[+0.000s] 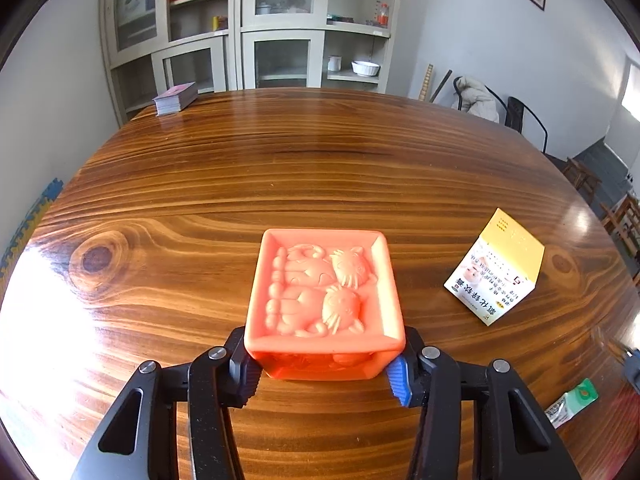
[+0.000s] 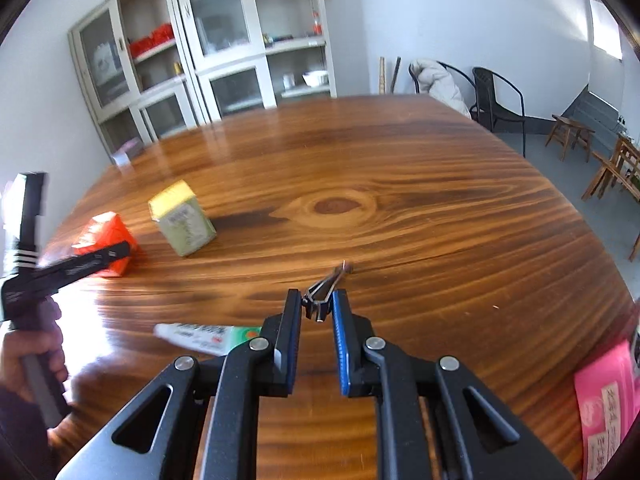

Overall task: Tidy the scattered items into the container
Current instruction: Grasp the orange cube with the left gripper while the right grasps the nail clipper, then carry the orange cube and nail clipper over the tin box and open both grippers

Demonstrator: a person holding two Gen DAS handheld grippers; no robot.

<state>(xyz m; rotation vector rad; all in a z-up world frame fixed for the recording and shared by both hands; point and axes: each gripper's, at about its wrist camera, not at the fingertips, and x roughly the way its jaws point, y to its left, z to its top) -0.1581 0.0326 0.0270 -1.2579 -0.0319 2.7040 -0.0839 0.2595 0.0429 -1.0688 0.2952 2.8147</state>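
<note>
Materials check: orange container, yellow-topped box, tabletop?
Orange container: looks like soft moulded rubber or silicone, matte, with raised cartoon relief and rounded edges. Yellow-topped box: printed cardboard, slight sheen, crisp folded corners. Tabletop: wood or wood veneer under glossy varnish; bold grain, knots and bright window glare.

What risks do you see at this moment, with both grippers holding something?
1. The right gripper pinches the small metal tool only near its fingertips, so the tool may slip out while it is carried.
2. The left gripper grips the orange container only at its near edge, so the container might tip or shift.
3. The yellow box stands close to the container and could be knocked.
</note>
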